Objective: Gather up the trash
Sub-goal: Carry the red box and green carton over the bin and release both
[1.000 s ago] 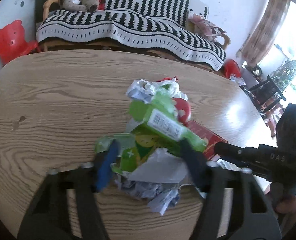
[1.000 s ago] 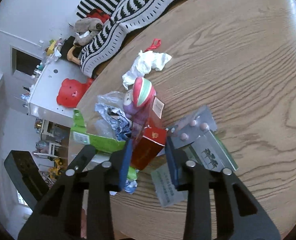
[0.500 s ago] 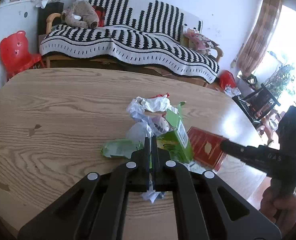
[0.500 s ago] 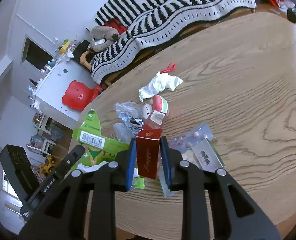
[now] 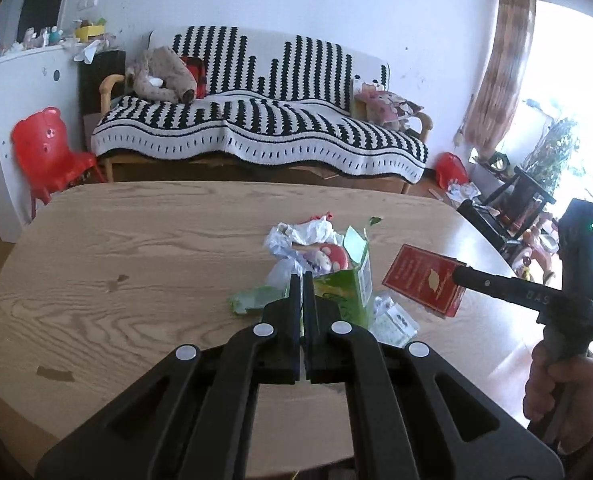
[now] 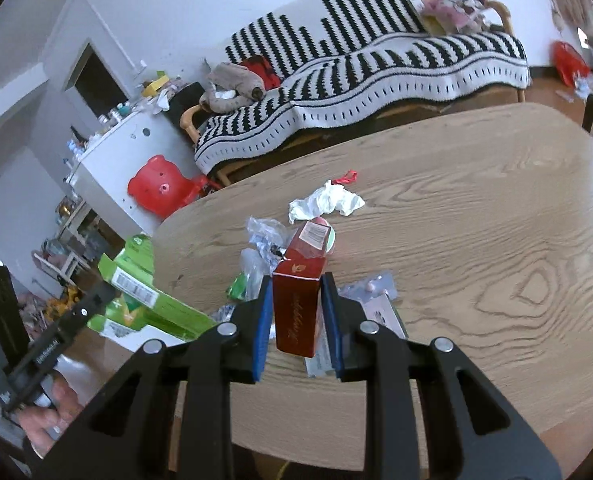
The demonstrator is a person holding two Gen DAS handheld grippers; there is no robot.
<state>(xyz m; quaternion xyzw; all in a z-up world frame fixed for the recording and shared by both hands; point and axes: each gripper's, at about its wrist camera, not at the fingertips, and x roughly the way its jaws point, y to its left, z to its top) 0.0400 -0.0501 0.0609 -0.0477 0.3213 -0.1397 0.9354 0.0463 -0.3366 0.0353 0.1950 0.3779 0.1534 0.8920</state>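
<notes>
Left wrist view: my left gripper (image 5: pixel 301 280) jaws nearly closed, pinching the green carton (image 5: pixel 346 296) by a thin edge, raised over the wooden table (image 5: pixel 136 240). Red box (image 5: pixel 424 284) hangs in air at right, held by my right gripper. Crumpled white paper (image 5: pixel 312 232) & mushroom toy (image 5: pixel 332 256) lie behind. Right wrist view: right gripper (image 6: pixel 296 312) jaws part-open, blue pads clamping red box upright; blister pack (image 6: pixel 372 286) & leaflets on table below, partly hidden. Sofa w/ striped throw (image 6: pixel 376 76) beyond.
</notes>
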